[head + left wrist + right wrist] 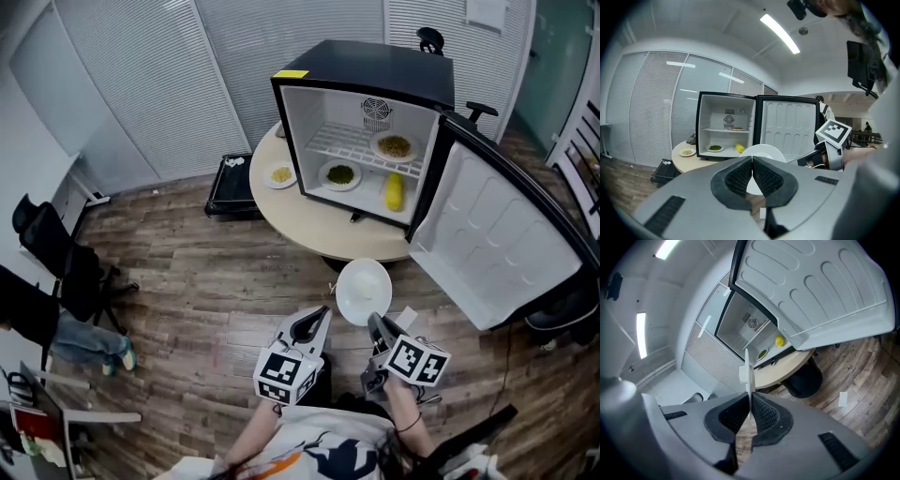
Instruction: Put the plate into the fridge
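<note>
Right gripper view — claw [750,403] pinches plate [748,372].

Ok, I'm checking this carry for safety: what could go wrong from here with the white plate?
The right gripper pinches the white plate only at its rim, so it could tilt or slip. Inside the fridge, a plate of greens and a yellow item sit on the floor, so it may knock them.

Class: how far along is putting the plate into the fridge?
Done: the fridge stands open. In hand: the right gripper clamps the white plate by its rim, short of the table; the left gripper is shut, empty. Left: carry the plate over and set it inside the fridge.
</note>
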`<state>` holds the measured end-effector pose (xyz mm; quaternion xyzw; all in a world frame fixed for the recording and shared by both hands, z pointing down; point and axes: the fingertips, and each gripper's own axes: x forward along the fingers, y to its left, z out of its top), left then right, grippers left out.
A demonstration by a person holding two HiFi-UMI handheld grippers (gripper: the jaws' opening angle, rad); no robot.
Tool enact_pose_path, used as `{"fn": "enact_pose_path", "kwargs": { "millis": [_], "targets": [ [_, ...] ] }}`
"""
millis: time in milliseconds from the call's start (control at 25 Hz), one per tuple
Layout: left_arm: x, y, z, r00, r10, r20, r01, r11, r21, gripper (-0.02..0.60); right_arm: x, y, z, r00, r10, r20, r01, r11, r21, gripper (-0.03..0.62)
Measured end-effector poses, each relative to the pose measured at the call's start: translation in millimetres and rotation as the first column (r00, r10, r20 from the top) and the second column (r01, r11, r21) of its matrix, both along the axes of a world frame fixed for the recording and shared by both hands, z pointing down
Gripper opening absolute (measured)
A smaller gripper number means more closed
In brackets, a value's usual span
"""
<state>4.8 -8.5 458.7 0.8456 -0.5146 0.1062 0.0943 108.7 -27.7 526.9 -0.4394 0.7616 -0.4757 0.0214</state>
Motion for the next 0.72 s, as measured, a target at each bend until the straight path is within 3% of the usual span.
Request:
{"fn": "enact_pose_path", "kwargs": {
  "millis": [200,400,720],
  "targets": [
    [-11.9,-29.3,6.1,0.999,0.043,0.025,-0.043,0.999,0.006,0.013,-7.3,-26.6,5.1,0.999,0.03,-0.014,-0.03,1.0,-0.005,0.026],
    [-31.9,-66.4,-4.5,0.994,0.104,-0.021,-0.103,0.994,0.036,0.013,-26.3,-61.1,7.3,0.997,0.069,-0.024,-0.07,0.997,-0.022,0.026],
    [-65.8,-125.4,-1.6,0.979,0.203,-0.027,-0.202,0.979,0.028,0.013,-72.8,-115.6,15.2,0.993,0.113,-0.047,-0.115,0.992,-0.052,0.026]
  ]
}}
